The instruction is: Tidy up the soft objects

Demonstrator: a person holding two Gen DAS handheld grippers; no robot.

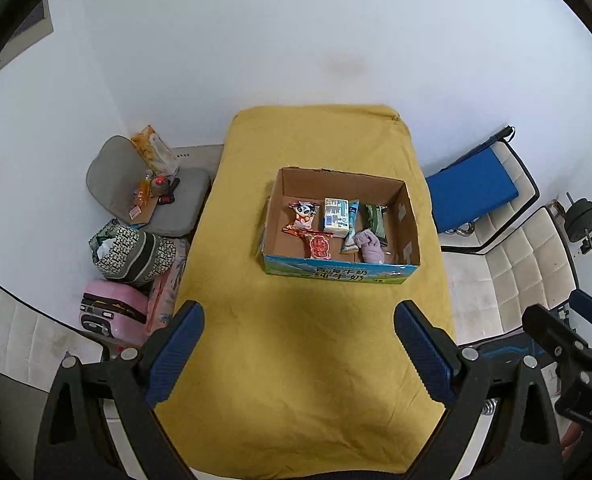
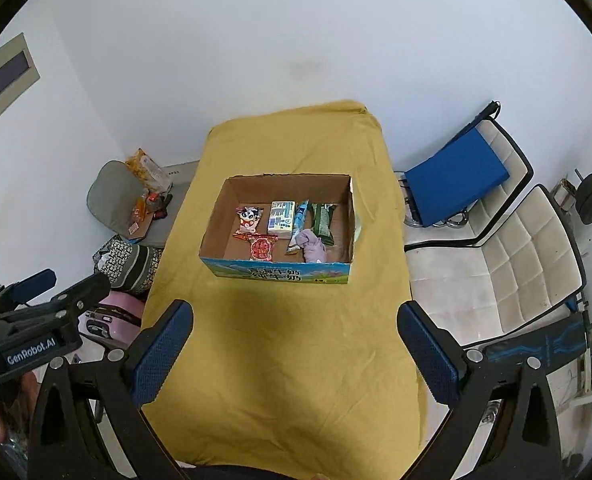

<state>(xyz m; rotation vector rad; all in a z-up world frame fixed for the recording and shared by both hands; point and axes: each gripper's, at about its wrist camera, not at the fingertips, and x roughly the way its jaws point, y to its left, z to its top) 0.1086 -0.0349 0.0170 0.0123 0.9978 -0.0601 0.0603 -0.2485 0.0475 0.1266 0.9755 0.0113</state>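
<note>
Hovering over the yellow-draped tabletop [image 1: 312, 344], my left gripper [image 1: 299, 350] and right gripper [image 2: 296, 350] gape wide, empty. Snack packets crowd the cardboard box [image 2: 280, 274]; its near wall cuts off the purple cloth [image 2: 314, 249].

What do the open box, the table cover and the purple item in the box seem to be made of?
Box: matte brown corrugated cardboard, printed outside.
Table cover: soft yellow woven cloth, faintly wrinkled.
Purple item: likely knitted fabric, crumpled and dull.

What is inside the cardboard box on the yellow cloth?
The cardboard box holds a cow-print snack bag, a red packet, a tissue pack, a green packet and a lilac cloth. The cloth hides whatever lies beneath it.
</note>
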